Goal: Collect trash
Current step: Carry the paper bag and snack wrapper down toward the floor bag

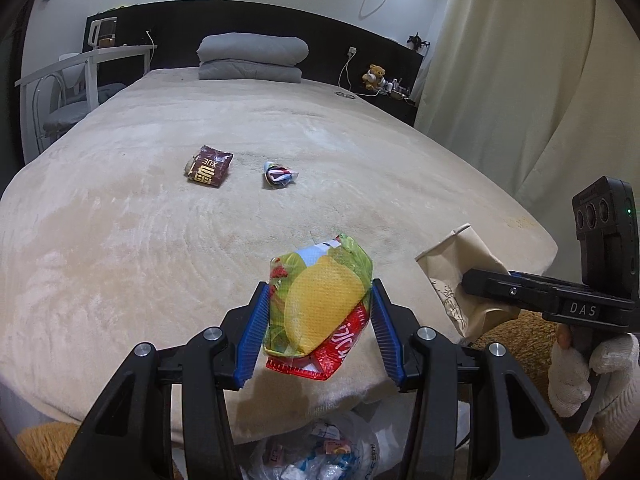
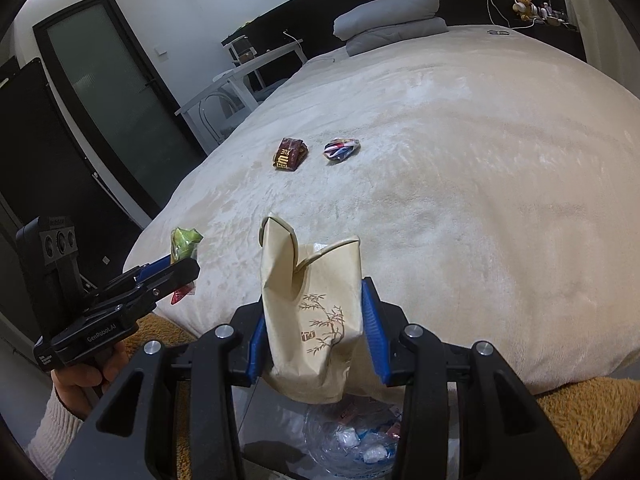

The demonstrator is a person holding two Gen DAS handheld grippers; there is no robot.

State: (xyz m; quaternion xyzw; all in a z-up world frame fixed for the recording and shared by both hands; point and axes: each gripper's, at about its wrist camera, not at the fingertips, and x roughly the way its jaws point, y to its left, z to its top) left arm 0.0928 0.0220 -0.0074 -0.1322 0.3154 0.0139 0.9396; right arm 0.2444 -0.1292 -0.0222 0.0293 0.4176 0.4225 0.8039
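Observation:
My left gripper (image 1: 318, 312) is shut on a green, yellow and red snack bag (image 1: 318, 304), held over the bed's foot edge; the bag also shows in the right wrist view (image 2: 184, 242). My right gripper (image 2: 314, 332) is shut on a tan paper bag with a bamboo print (image 2: 314, 312), seen also in the left wrist view (image 1: 460, 276). Both hang above a clear plastic trash bag (image 2: 352, 436) with several wrappers inside, on the floor. A brown wrapper (image 1: 209, 166) and a crumpled blue-white-red wrapper (image 1: 278, 175) lie on the bed.
The beige bed (image 1: 160, 240) fills the view, with a folded grey quilt (image 1: 252, 58) at the head. A white desk and chair (image 1: 76, 80) stand at the left, curtains (image 1: 520, 80) at the right, a dark door (image 2: 104, 92) beyond. An orange rug (image 2: 580, 412) lies below.

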